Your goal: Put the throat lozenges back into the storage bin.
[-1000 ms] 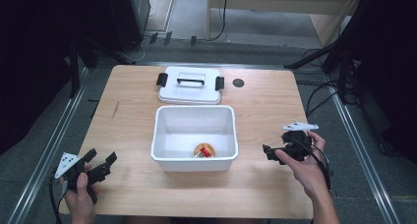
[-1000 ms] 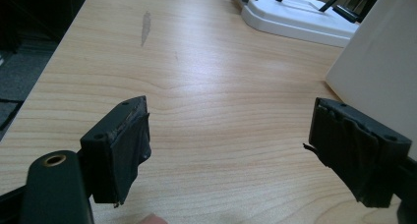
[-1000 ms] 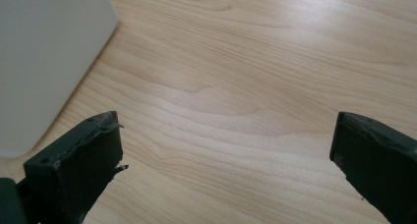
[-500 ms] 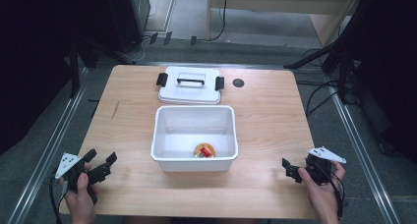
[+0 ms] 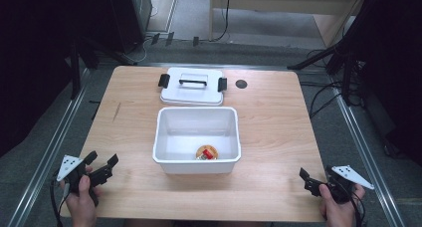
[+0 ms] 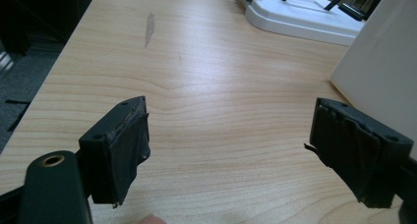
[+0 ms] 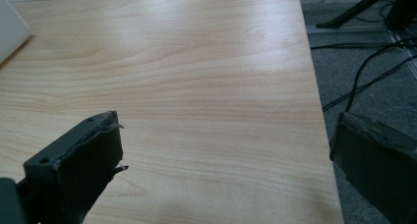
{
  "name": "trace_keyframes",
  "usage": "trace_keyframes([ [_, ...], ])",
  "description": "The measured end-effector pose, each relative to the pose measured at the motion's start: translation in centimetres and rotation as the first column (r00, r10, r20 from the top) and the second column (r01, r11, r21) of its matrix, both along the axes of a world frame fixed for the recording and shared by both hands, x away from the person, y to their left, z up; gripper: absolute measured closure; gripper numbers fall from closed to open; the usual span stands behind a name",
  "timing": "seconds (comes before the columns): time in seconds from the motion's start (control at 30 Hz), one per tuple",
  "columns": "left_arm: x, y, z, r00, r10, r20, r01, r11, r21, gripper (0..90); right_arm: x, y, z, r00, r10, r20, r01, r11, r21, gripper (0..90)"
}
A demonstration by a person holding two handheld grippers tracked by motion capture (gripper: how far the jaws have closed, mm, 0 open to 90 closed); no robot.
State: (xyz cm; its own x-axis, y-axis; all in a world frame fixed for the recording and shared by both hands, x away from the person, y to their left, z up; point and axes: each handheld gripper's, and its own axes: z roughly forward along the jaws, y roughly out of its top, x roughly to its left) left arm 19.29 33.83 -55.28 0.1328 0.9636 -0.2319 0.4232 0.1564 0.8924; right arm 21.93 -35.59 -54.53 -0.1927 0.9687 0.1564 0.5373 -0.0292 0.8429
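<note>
A white plastic bin (image 5: 166,137) stands open in the middle of the wooden table (image 5: 268,117). At the bin's bottom lies a small round orange and red item (image 5: 206,152). The bin's white lid (image 5: 191,86), with black handle and clips, lies flat just behind it. My left gripper (image 5: 103,158) rests at the front left corner, open and holding nothing. My right gripper (image 5: 317,175) sits at the front right corner, also open. In the left gripper view the jaws (image 6: 231,135) stand wide apart over bare wood, the bin wall (image 6: 388,62) to their right. The right gripper (image 7: 226,145) spans the table's right edge.
A small black round spot (image 5: 241,83) marks the table to the right of the lid. Grey floor with cables (image 5: 323,100) lies past the right edge, and metal rails run along both sides. Bare wood stretches left and right of the bin.
My right gripper has drawn back from beside the bin's right side to the front right corner of the table. The left gripper has stayed put.
</note>
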Motion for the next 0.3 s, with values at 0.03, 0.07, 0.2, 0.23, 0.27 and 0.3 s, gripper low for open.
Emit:
trace_keyframes([
  [0.03,0.00,0.00,0.00,1.0000,0.000,0.000,0.000,1.0000,0.000,14.8,-0.02,0.00,-0.02,1.0000,0.002,0.006,-0.002,1.000,0.006,0.0],
  [0.07,-0.02,0.01,0.01,1.0000,0.004,-0.001,-0.004,1.0000,0.000,14.8,-0.02,0.00,-0.02,1.0000,0.002,0.006,-0.002,1.000,0.006,0.0],
  [0.2,0.02,-0.12,0.01,0.9999,0.014,-0.002,-0.014,0.9999,0.007,14.8,-0.30,-0.06,-0.11,0.9994,-0.013,0.032,0.012,0.999,0.037,0.0],
  [0.23,0.03,-0.19,0.01,0.9998,0.018,-0.003,-0.018,0.9998,0.011,14.8,-0.33,-0.08,-0.13,0.9992,-0.017,0.035,0.016,0.999,0.040,0.0],
  [0.27,0.04,-0.22,0.01,0.9998,0.019,-0.003,-0.019,0.9997,0.014,14.8,-0.38,-0.13,-0.15,0.9990,-0.019,0.040,0.018,0.999,0.041,0.0],
  [0.3,0.05,-0.25,0.01,0.9998,0.021,-0.004,-0.021,0.9996,0.017,14.8,-0.41,-0.14,-0.16,0.9989,-0.020,0.043,0.018,0.999,0.043,0.0],
])
